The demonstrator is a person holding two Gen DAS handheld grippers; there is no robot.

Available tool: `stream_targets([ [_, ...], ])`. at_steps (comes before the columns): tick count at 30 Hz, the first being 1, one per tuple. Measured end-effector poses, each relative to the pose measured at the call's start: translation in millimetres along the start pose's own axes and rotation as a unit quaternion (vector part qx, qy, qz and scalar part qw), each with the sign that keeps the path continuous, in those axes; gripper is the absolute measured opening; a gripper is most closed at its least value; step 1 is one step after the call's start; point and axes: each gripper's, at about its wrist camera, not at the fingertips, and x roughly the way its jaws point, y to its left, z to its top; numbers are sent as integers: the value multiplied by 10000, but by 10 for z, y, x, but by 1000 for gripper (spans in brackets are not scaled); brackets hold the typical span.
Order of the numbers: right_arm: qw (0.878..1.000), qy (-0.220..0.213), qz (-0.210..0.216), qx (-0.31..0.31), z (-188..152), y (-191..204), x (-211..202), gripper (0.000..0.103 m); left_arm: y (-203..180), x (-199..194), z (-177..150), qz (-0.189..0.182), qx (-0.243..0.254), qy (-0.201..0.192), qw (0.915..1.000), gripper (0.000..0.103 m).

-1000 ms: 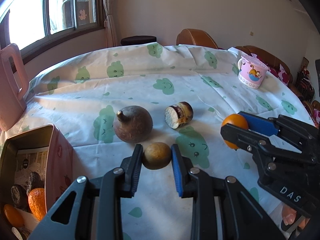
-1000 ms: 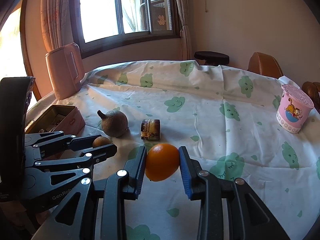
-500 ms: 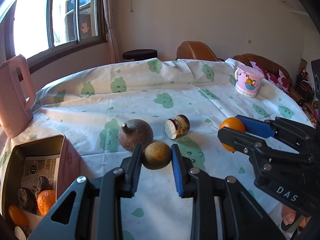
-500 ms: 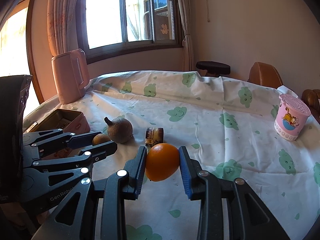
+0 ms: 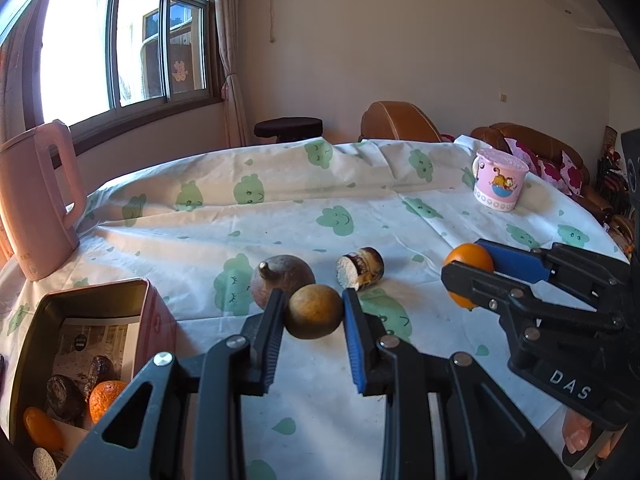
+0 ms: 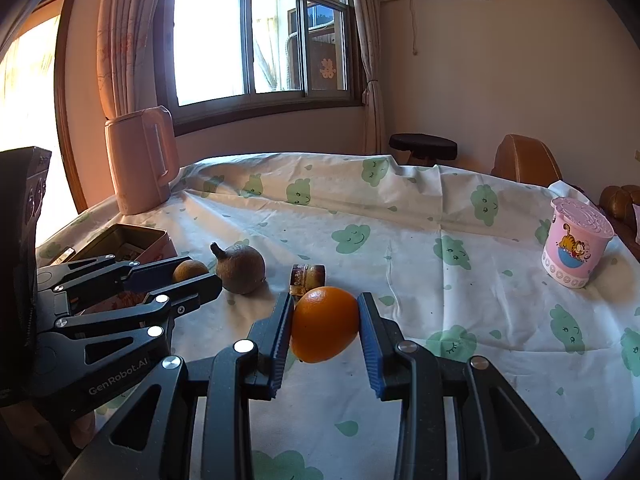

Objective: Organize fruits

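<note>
**Ana:** So, what are the two grippers holding?

**Ben:** Each has a fruit. The left gripper [image 5: 314,316] is clamped on a small brown fruit [image 5: 314,317], its pads pressing both sides. The right gripper [image 6: 325,324] is clamped on an orange [image 6: 325,324] in the same way. Both fruits look lifted just above the tablecloth [image 5: 280,216], which is white with green cloud faces.

**Ana:** How do the grippers sit relative to each other?

**Ben:** Side by side. In the left wrist view the right gripper [image 5: 468,276] comes in from the right edge with the orange [image 5: 466,260] at its tip. In the right wrist view the left gripper [image 6: 196,274] reaches in from the left with the brown fruit [image 6: 188,270] between its fingers.

**Ana:** And where do the fruits go?

**Ben:** A pink tin box [image 5: 158,320] stands open at the near left. Inside are two orange fruits [image 5: 105,398], some dark wrinkled ones [image 5: 64,396] and a printed paper liner.

**Ana:** What else is on the table?

**Ben:** Just beyond the brown fruit lies a large round brown fruit with a stem [image 5: 282,280]. To its right lies a short dark roll with a pale cut end [image 5: 360,268]. A pink kettle [image 5: 36,200] stands at the far left, and a pink cartoon cup [image 5: 500,184] at the far right. Brown leather seats [image 5: 396,122] and a dark stool [image 5: 288,128] stand behind the table, under a bright window [image 5: 120,48].
</note>
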Motion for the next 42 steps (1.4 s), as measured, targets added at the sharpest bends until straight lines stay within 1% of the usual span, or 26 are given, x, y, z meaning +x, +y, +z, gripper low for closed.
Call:
stream_targets([
  [22,9995,-322,-30,-16,-9,-3,-121,35,36,-158,-20,79,-69,-404,9991,30],
  [42,9980,-621,-90,-41,-26,4,-235,35,46,-313,-36,185,-96,-833,9963,30],
])
